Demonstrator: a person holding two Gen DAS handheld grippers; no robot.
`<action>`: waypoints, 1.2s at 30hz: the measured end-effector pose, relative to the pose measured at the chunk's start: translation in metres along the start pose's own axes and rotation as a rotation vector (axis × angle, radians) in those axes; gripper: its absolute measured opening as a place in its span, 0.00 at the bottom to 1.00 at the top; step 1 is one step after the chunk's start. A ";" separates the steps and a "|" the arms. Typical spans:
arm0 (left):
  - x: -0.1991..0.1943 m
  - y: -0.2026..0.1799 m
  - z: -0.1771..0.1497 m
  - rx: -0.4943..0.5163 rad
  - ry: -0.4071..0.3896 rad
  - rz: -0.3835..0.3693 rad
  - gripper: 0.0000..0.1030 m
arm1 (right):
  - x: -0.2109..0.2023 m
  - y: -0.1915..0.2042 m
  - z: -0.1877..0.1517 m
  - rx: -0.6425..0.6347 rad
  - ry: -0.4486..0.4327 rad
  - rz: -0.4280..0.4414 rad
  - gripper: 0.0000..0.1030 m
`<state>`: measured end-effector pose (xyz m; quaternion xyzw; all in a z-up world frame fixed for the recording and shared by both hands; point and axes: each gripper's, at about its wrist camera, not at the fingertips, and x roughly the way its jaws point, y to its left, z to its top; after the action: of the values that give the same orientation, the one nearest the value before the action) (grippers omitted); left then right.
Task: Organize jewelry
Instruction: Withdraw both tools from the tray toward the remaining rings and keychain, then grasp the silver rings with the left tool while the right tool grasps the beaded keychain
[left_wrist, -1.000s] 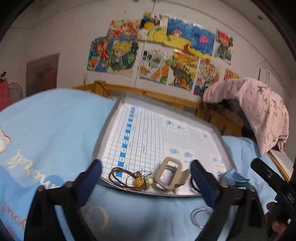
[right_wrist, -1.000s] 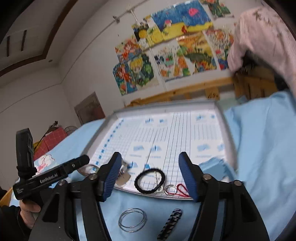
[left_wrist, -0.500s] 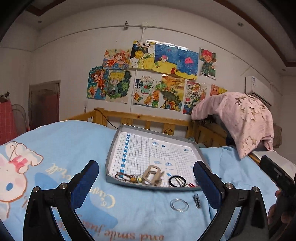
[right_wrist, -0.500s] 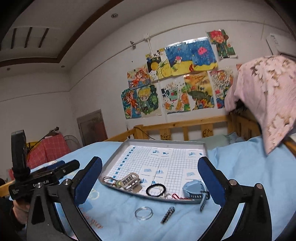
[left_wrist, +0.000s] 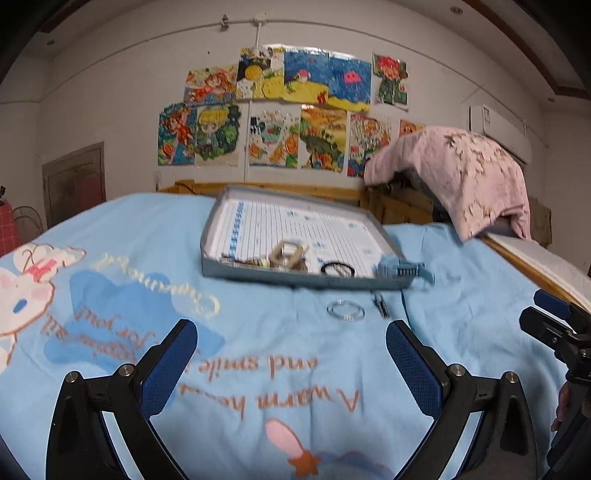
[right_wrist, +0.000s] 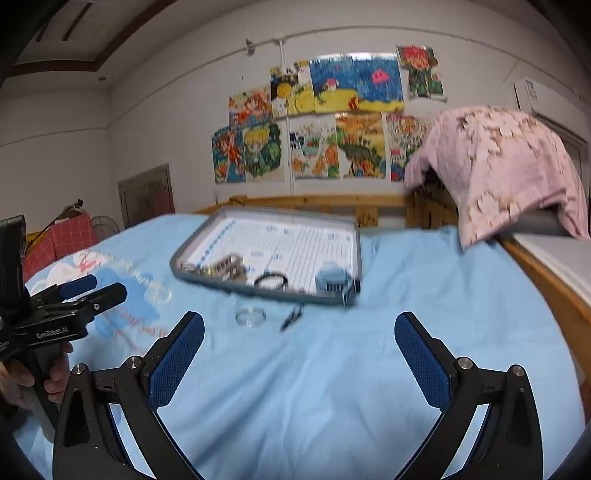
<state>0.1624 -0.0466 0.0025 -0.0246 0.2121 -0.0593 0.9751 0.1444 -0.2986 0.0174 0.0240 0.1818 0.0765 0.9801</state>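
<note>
White wall (left_wrist: 110, 110) hung with colourful drawings (left_wrist: 280, 110); wooden bed frame (right_wrist: 314, 203) below; pink cloth (left_wrist: 461, 177) draped right; blue blanket (right_wrist: 369, 369) across the foreground.

My left gripper (left_wrist: 291, 356) is held with its jaws spread wide, the blue-padded fingers (left_wrist: 168, 365) angled outward and nothing between them. My right gripper (right_wrist: 299, 350) shows the same pose: jaws wide apart, blue pads (right_wrist: 421, 363) facing inward, empty. In the right wrist view, my left hand (right_wrist: 35, 376) wraps the handle of its gripper at the left edge. In the left wrist view, the right gripper's body appears at the right edge, level.
</note>
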 end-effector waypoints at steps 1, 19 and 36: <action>0.001 0.000 -0.002 0.002 0.008 -0.001 1.00 | 0.000 -0.001 -0.003 0.005 0.014 -0.001 0.98; 0.068 -0.011 0.011 0.025 0.129 -0.009 1.00 | 0.049 -0.005 -0.005 0.019 0.007 -0.017 0.98; 0.153 -0.067 0.002 0.299 0.278 -0.112 0.74 | 0.141 -0.038 -0.007 0.136 0.154 0.135 0.59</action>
<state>0.2948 -0.1327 -0.0537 0.1170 0.3317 -0.1470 0.9245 0.2771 -0.3137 -0.0414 0.0966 0.2594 0.1315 0.9519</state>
